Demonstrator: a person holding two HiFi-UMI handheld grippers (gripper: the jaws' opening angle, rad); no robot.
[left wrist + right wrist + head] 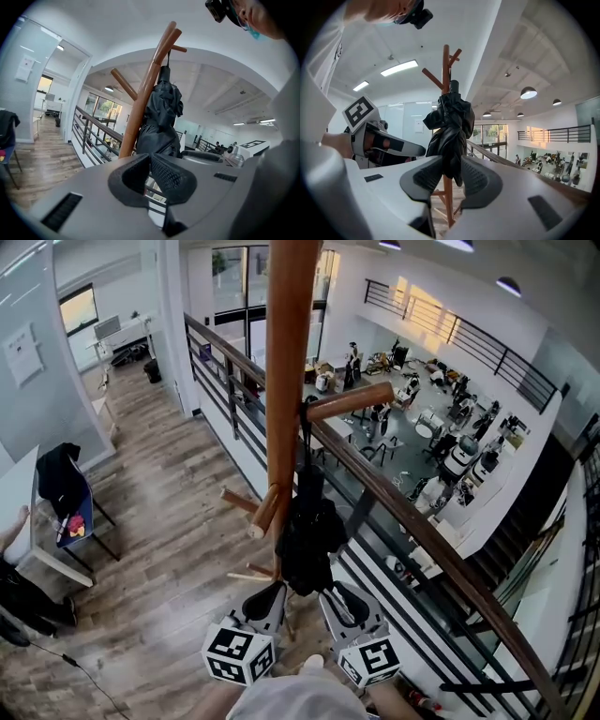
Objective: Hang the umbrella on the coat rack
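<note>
Black folded umbrella hangs by its strap off a coat rack peg. Looks light, with loose, slippery fabric, so I'd grab the stiff top end. Left gripper pinched together on nothing; right gripper half-spread, empty, just below it.

Umbrella black. Coat rack warm brown wood. Floor grey-brown planks. Railing dark bars, brown handrail.
</note>
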